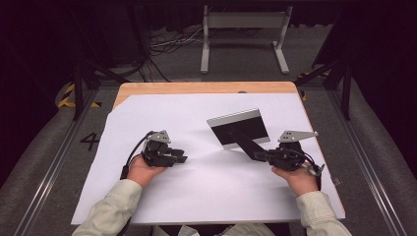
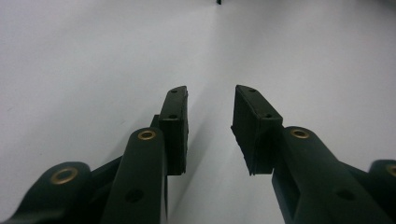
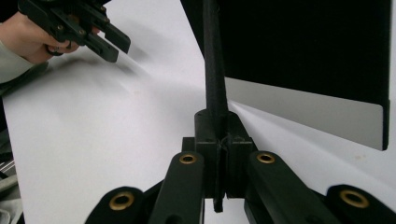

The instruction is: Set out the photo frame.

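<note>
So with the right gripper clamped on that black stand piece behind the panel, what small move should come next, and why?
Probably bring the open left gripper across to steady the panel. The right gripper is shut on the thin black support leg alone, the panel leans tilted on the white sheet, and the left jaws are empty, well apart from it.

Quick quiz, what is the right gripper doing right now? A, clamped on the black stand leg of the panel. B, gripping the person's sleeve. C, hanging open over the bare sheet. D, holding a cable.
A: in the right gripper view the right gripper has its jaws closed on the thin black leg of the panel.
</note>
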Demonstrator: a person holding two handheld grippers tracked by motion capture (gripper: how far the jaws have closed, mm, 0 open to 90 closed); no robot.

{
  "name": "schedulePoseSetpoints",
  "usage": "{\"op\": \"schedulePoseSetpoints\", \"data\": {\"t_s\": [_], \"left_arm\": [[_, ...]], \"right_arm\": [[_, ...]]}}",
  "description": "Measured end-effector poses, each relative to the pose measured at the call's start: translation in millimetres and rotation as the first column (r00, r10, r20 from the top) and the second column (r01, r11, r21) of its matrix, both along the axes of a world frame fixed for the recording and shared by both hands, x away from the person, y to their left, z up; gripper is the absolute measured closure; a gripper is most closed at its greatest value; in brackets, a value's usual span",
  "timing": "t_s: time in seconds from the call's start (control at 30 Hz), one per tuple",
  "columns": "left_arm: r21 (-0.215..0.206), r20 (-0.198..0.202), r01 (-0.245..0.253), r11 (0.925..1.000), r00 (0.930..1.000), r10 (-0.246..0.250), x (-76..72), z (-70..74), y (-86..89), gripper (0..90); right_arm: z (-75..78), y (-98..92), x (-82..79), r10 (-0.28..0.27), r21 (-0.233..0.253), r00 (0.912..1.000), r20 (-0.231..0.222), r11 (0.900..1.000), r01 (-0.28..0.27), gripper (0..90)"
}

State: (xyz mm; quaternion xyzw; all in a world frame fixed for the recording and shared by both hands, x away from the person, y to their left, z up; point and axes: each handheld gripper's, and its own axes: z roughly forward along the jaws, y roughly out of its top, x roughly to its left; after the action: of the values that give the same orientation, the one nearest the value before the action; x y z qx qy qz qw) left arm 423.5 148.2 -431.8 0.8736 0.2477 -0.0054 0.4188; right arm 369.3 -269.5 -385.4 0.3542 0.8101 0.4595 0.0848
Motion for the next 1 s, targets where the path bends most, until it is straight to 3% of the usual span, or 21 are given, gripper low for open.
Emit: {"op": "schedulePoseSetpoints", "data": {"t_s": [0.33, 0.53, 1.0], "left_arm": [[0.001, -0.003, -0.002, 1.0000, 1.0000, 0.002, -0.7, -0.5, -1.7, 66.1], [-0.002, -0.002, 0.002, 1.0000, 1.0000, -0.002, -0.7, 0.0, -1.4, 66.0], [-0.003, 0.001, 0.008, 1.0000, 1.0000, -0.008, 0.9, 0.5, -3.9, 65.8]], "right_arm": [[-14.2, -7.0, -6.7, -0.008, -0.005, 0.9999, -0.014, 1.000, 0.008, 86.5], [-20.0, -5.9, -10.9, 0.013, -0.082, 0.9995, -0.027, 0.996, -0.015, 86.2], [-27.3, -2.1, -14.3, 0.034, -0.166, 0.9980, -0.054, 0.985, -0.043, 86.1]]}}
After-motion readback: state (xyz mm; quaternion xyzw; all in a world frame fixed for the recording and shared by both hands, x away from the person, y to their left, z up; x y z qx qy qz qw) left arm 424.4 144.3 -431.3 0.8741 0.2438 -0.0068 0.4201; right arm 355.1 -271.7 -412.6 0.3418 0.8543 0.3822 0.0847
